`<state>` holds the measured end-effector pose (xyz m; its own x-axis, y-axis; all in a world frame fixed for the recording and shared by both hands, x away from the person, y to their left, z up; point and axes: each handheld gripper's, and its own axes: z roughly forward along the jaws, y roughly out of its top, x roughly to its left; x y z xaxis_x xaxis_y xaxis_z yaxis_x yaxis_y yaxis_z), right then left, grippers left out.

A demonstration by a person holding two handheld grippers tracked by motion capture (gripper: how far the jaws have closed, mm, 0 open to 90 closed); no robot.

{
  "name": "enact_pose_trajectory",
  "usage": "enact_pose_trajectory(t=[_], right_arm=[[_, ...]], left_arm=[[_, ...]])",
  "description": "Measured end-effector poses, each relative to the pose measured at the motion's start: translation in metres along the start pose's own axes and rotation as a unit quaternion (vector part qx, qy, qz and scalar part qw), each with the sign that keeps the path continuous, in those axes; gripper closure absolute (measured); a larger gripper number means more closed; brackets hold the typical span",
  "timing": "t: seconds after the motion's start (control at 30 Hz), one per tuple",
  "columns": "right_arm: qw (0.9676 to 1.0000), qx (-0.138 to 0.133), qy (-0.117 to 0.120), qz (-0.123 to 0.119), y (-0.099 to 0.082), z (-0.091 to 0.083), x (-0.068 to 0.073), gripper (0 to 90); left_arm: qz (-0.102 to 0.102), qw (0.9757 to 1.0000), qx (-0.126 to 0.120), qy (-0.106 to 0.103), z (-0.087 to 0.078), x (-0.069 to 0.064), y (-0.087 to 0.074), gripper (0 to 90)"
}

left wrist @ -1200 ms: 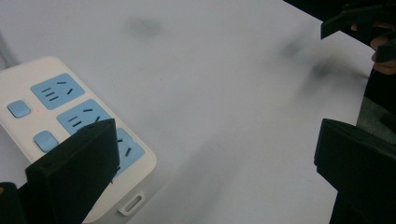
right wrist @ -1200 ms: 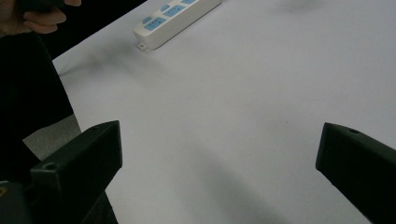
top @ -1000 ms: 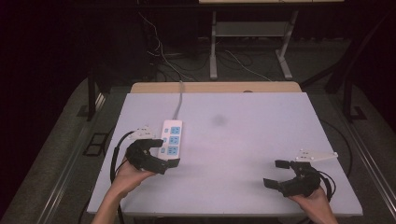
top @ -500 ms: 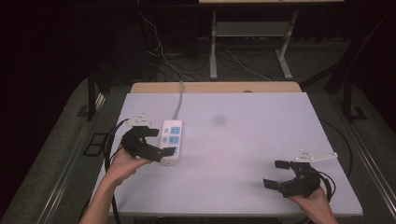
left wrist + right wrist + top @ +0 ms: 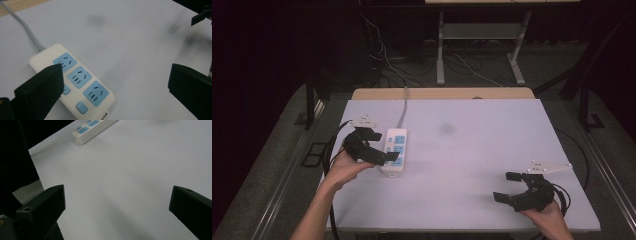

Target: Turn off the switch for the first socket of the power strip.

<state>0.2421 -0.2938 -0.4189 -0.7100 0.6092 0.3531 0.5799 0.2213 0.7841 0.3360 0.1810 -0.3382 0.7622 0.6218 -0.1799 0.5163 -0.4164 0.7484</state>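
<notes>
A white power strip (image 5: 395,150) with blue sockets lies on the left part of the white table (image 5: 472,150); its grey cord (image 5: 403,107) runs off the far edge. My left gripper (image 5: 383,146) hovers at the strip's left side, open, one jaw reaching over the near sockets. In the left gripper view the strip (image 5: 75,80) sits low between the wide-spread jaws of that gripper (image 5: 115,75), with nothing held. My right gripper (image 5: 506,186) is open near the front right corner, over bare table. In the right gripper view the jaws of that gripper (image 5: 117,192) stand far apart and the strip (image 5: 92,128) lies far off.
A dark smudge (image 5: 446,129) marks the table's middle. A wooden strip (image 5: 442,93) borders the far edge. Behind it a metal stand (image 5: 441,55) and loose cables (image 5: 387,60) lie on the dark floor. Black gripper cable (image 5: 330,155) loops off the left edge.
My left gripper has moved forward along the power strip's left side, away from the person. The right gripper has stayed in place.
</notes>
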Motion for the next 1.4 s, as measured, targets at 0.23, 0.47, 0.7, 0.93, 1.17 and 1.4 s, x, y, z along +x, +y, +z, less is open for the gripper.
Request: enact_pose_trajectory(t=[0.23, 0.47, 0.7, 0.93, 1.17, 1.4], right_arm=[[1.0, 0.0, -0.001, 0.001, 0.0, 0.0, 0.0, 0.2], [1.0, 0.001, 0.0, 0.0, 0.0, 0.0, 0.0, 0.2], [1.0, 0.002, 0.001, 0.003, -0.001, 0.0, -0.001, 0.2], [1.0, 0.003, 0.003, 0.001, -0.001, 0.001, 0.0, 0.2], [1.0, 0.003, 0.0, 0.001, -0.001, -0.001, 0.0, 0.2], [1.0, 0.004, 0.0, 0.001, -0.001, -0.001, 0.001, 0.2]], left_arm=[[0.001, 1.0, 0.007, 0.007, 0.002, 0.009, 0.006, 0.0], [-0.003, 0.9998, 0.013, 0.013, 0.005, 0.02, 0.01, 1.1], [-0.005, 0.9997, 0.019, 0.017, 0.007, 0.028, 0.016, 5.3], [0.003, 0.9993, 0.029, 0.024, 0.01, 0.035, 0.024, 13.8], [0.017, 0.9983, 0.037, 0.041, 0.014, 0.042, 0.03, 31.7], [0.011, 0.9981, 0.039, 0.046, 0.019, 0.052, 0.029, 53.0]])
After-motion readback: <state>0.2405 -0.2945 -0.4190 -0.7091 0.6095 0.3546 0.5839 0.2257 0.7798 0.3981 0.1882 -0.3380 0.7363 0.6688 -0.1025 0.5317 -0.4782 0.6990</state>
